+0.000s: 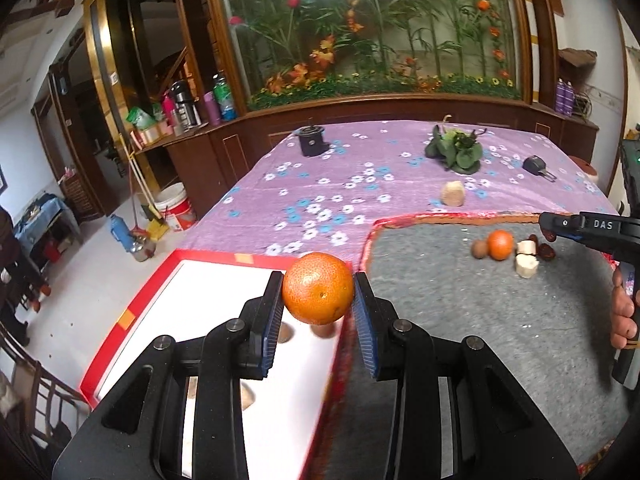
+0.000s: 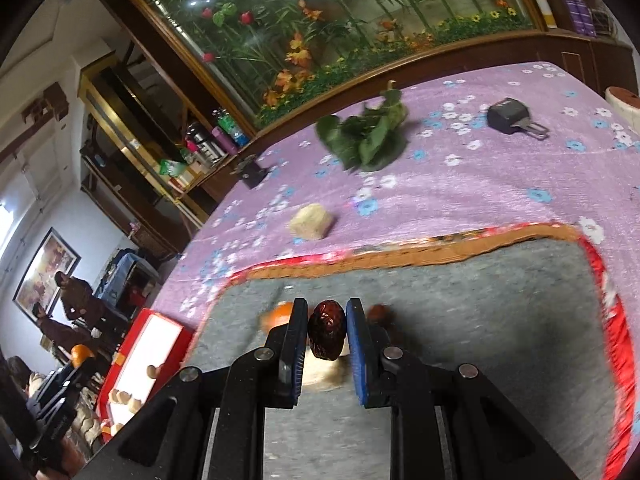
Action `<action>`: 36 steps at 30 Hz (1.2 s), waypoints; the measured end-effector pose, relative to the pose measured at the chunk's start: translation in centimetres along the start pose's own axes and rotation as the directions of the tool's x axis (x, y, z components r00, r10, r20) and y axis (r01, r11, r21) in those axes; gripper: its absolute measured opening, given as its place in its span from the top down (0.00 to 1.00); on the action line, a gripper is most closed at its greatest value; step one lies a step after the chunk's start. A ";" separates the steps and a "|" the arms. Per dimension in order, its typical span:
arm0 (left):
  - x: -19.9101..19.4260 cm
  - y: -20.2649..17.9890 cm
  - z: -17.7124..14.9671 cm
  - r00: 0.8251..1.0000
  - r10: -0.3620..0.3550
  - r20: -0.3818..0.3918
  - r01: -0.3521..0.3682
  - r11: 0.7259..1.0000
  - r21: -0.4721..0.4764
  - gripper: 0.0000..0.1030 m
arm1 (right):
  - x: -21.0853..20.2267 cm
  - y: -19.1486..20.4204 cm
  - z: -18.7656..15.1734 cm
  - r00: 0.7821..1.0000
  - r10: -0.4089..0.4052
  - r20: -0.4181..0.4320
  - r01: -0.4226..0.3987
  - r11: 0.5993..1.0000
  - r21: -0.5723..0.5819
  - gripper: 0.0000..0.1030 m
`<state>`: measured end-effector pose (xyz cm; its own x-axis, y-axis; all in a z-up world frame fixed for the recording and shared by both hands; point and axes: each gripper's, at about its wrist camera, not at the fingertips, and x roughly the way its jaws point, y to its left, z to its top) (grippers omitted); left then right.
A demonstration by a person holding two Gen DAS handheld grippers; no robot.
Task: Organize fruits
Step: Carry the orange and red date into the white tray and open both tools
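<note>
Left gripper (image 1: 318, 300) clamped on a round, dimpled orange (image 1: 318, 288), carried over the near edge of the red-rimmed white tray (image 1: 208, 292) just below the fingertips. Right gripper (image 2: 326, 334) pinched nearly closed on a wrinkled dark red date (image 2: 326, 334) above the grey felt mat (image 2: 480, 340). Risks: orange rolling out of the flat pads (smooth, round skin); date slipping or getting crushed; releasing early, missing the tray.

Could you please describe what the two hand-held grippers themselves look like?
Each hand-held gripper, left and right, has a black angular frame with round silver pins and two flat fingers faced with blue ribbed pads. The right one carries white "DAS" lettering and a small green light.
</note>
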<state>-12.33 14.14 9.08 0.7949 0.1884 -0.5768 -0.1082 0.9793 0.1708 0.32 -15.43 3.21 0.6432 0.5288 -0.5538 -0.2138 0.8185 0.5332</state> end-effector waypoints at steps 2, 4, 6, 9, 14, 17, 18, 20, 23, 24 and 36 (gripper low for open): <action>0.1 0.8 -0.3 1.000 0.005 -0.005 -0.005 1.000 -0.015 0.68 | 0.2 1.7 -0.3 1.000 0.014 -0.003 -0.014 1.000 -0.019 0.82; 0.2 1.6 -0.5 1.000 0.008 -0.011 -0.008 1.000 -0.030 0.68 | 0.9 4.0 -0.8 0.998 0.053 -0.021 -0.054 0.997 -0.050 0.82; 0.5 2.6 -0.9 1.000 0.013 -0.022 -0.014 0.999 -0.051 0.68 | 1.9 6.7 -1.5 0.993 0.103 -0.049 -0.106 0.992 -0.073 0.82; 0.7 3.9 -1.6 0.999 0.025 -0.034 -0.027 0.997 -0.072 0.68 | 3.7 11.1 -2.8 0.980 0.171 -0.101 -0.183 0.976 -0.116 0.82; 1.3 6.4 -2.7 0.997 0.049 -0.058 -0.055 0.993 -0.105 0.68 | 6.1 17.4 -5.6 0.950 0.252 -0.185 -0.284 0.943 -0.173 0.82; 1.6 7.6 -3.1 0.996 0.059 -0.065 -0.067 0.990 -0.122 0.68 | 7.3 19.9 -6.9 0.938 0.269 -0.220 -0.313 0.929 -0.198 0.82; 1.7 7.8 -3.3 0.996 0.064 -0.066 -0.071 0.990 -0.126 0.68 | 7.7 20.7 -7.3 0.935 0.270 -0.230 -0.319 0.925 -0.208 0.82; 1.9 8.3 -3.6 0.995 0.072 -0.070 -0.080 0.988 -0.133 0.68 | 8.3 21.7 -8.0 0.929 0.273 -0.249 -0.328 0.919 -0.219 0.82; 2.1 8.9 -4.0 0.994 0.075 -0.078 -0.085 0.986 -0.143 0.68 | 9.4 22.8 -9.0 0.924 0.260 -0.279 -0.328 0.915 -0.235 0.82; 2.1 9.0 -4.1 0.994 0.077 -0.079 -0.088 0.986 -0.144 0.68 | 9.7 23.0 -9.2 0.923 0.256 -0.287 -0.328 0.914 -0.239 0.82; 3.4 10.1 -5.0 0.987 0.104 -0.122 -0.121 0.982 -0.144 0.68 | 11.9 23.9 -11.4 0.903 0.206 -0.376 -0.320 0.908 -0.271 0.82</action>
<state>-13.71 25.01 4.82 0.7003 0.2969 -0.6492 -0.2890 0.9495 0.1225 -5.48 13.03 2.09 0.2605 0.7311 -0.6306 -0.5989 0.6347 0.4883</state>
